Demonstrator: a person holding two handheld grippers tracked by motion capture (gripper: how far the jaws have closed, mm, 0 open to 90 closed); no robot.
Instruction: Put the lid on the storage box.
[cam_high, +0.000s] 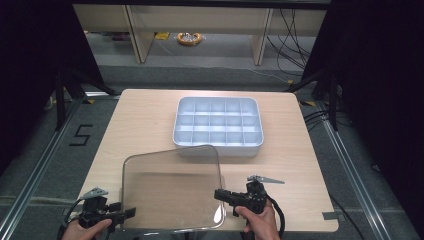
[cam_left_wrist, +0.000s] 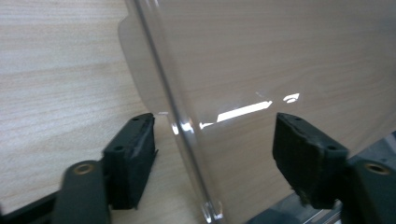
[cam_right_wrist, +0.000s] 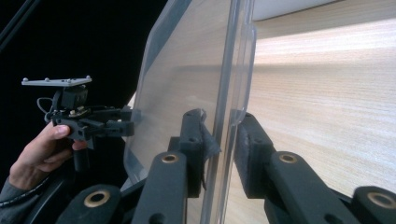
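A clear plastic lid (cam_high: 172, 187) with rounded corners is held tilted over the near part of the wooden table (cam_high: 145, 120). My right gripper (cam_high: 220, 195) is shut on its right edge; in the right gripper view both pads press the lid's (cam_right_wrist: 196, 70) rim between them (cam_right_wrist: 220, 144). My left gripper (cam_high: 129, 212) is at the lid's lower left corner. Its jaws (cam_left_wrist: 217, 154) stand open, with the lid's (cam_left_wrist: 261, 56) edge running between them and touching neither pad. The left gripper (cam_right_wrist: 126, 123) and the hand (cam_right_wrist: 42, 154) holding it also show beyond the lid.
A pale grey tray (cam_high: 218, 125) divided into several empty compartments sits at the middle of the table, just beyond the lid. Bare tabletop lies to its left and right. Black stands and cables flank the table on the floor.
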